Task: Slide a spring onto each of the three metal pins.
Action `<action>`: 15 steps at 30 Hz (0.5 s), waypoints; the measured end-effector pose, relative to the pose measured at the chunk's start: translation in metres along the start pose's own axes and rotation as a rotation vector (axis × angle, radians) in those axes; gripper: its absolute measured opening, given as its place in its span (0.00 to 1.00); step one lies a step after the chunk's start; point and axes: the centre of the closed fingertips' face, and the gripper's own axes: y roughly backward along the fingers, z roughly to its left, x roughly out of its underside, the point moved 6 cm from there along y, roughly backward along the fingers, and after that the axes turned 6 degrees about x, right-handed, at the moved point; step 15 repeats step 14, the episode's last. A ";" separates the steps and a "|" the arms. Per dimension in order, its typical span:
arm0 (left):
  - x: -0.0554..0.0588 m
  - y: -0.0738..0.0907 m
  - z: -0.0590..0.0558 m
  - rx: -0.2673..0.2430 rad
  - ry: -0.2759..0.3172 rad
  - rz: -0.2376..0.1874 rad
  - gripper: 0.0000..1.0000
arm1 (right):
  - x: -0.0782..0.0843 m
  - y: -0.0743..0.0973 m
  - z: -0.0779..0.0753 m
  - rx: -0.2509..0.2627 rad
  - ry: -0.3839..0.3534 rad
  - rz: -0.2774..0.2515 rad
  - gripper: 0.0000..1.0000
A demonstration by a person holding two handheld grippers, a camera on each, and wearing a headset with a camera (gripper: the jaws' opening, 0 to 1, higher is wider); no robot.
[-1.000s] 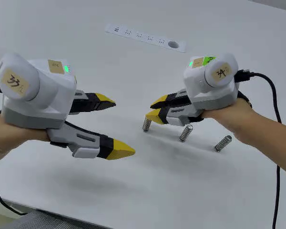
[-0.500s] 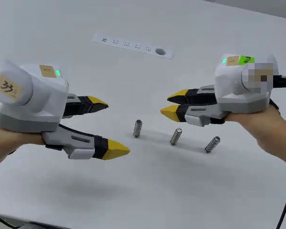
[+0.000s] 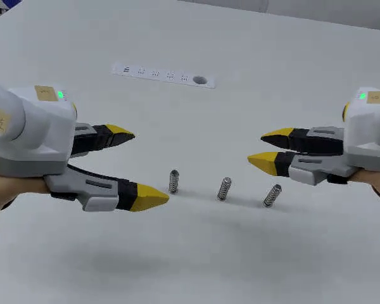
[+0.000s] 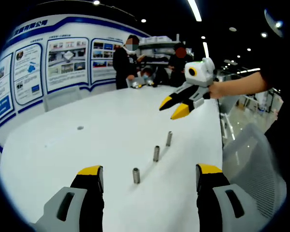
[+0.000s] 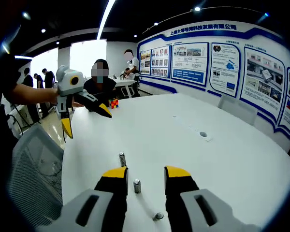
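Three coil springs stand upright in a row on the white table (image 3: 196, 253): a left spring (image 3: 173, 182), a middle spring (image 3: 224, 188) and a right spring (image 3: 272, 195), which leans slightly. Each seems to sit over a pin, with a metal tip showing at its top. My left gripper (image 3: 145, 166) is open wide, left of the row and clear of it. My right gripper (image 3: 259, 148) is open, above and right of the row, holding nothing. The left gripper view shows the row (image 4: 156, 153) ahead of its jaws. In the right gripper view the row (image 5: 137, 185) lies between and below the jaws.
A white power strip (image 3: 161, 74) lies at the back of the table. A mesh chair back (image 5: 34, 174) stands at the table edge. People stand at tables far behind (image 4: 128, 60). Wall posters (image 5: 193, 63) line the room.
My right gripper has drawn back up and to the right, away from the springs. The left gripper stays open on the left. The head camera has shifted.
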 end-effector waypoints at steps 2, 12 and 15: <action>0.000 0.000 0.001 -0.004 -0.003 0.010 0.82 | 0.005 0.014 -0.004 0.011 -0.013 -0.007 0.32; -0.005 0.000 0.002 -0.017 -0.017 0.025 0.86 | 0.027 0.065 -0.016 0.068 -0.073 -0.015 0.43; -0.008 0.001 0.001 -0.013 -0.022 0.023 0.85 | 0.029 0.071 -0.016 0.070 -0.081 -0.014 0.48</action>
